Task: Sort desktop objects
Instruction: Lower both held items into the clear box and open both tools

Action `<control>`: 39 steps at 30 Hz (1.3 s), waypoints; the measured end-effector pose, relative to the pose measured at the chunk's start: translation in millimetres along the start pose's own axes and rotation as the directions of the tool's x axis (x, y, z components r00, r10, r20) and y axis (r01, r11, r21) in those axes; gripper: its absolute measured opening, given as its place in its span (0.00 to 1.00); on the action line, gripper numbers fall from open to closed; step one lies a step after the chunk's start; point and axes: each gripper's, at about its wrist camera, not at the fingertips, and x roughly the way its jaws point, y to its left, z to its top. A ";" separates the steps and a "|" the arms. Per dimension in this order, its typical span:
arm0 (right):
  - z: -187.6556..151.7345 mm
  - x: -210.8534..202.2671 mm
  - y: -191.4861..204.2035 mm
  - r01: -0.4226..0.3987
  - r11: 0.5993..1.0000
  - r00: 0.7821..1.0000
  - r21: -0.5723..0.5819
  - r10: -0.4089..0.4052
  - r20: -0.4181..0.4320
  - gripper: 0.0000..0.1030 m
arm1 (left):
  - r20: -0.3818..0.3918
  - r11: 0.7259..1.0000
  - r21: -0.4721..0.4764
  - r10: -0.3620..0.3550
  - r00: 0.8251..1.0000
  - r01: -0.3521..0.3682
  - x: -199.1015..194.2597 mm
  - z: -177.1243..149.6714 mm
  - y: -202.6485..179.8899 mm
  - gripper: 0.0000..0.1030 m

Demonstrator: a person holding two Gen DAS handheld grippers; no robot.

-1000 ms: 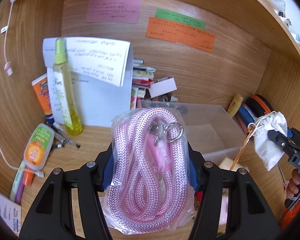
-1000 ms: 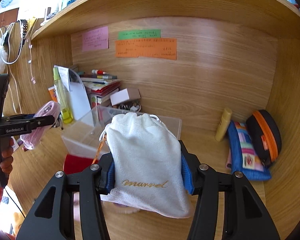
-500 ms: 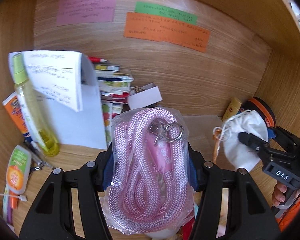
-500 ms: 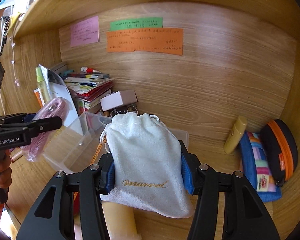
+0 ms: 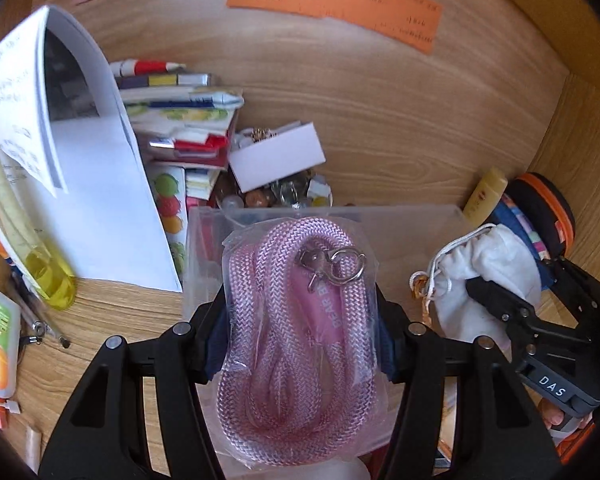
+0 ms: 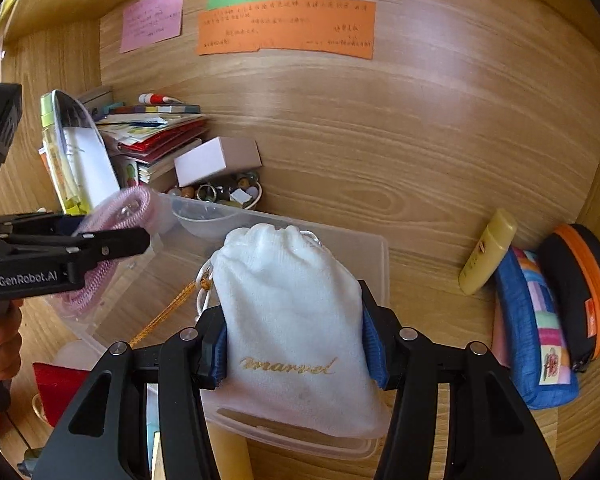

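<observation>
My left gripper [image 5: 300, 324] is shut on a bagged pink rope [image 5: 296, 340] with a metal clasp, held above the clear plastic bin [image 5: 400, 220]. My right gripper [image 6: 294, 340] is shut on a white drawstring pouch [image 6: 292, 320] lettered "marvel", also held above the clear bin [image 6: 376, 252]. The right gripper and pouch [image 5: 488, 280] show at the right of the left wrist view. The left gripper and rope [image 6: 112, 220] show at the left of the right wrist view.
A stack of books [image 5: 184, 128], a white box [image 5: 276, 156] over a bowl of trinkets, a folded paper [image 5: 80, 160] and a yellow bottle [image 5: 28, 240] stand at the back left. A yellow tube [image 6: 488, 256], striped pouch [image 6: 536, 332] and black-orange case [image 6: 580, 292] lie right.
Both grippers have moved forward and closer to the clear bin, still holding the rope and the pouch. They now hang over the bin.
</observation>
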 end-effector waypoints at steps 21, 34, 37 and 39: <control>-12.6 18.3 2.6 -0.065 0.998 0.990 0.020 0.067 -0.124 0.59 | -0.028 0.996 0.085 0.040 0.999 -0.038 11.4 -10.4 -14.7 0.59; -3.3 -4.9 9.9 -0.028 1.000 0.998 -0.015 0.027 -0.064 0.79 | 0.039 0.998 0.056 0.001 0.999 -0.003 -19.7 -9.6 0.6 0.77; -0.1 -19.2 9.8 0.007 1.000 1.000 -0.019 -0.008 -0.030 0.80 | 0.053 0.999 0.040 -0.004 0.999 0.002 -26.8 -9.0 3.9 0.78; 0.9 -30.4 10.8 0.017 1.000 1.000 -0.018 -0.017 -0.011 0.83 | 0.064 1.000 0.029 -0.013 0.998 0.011 -35.0 -10.7 7.4 0.80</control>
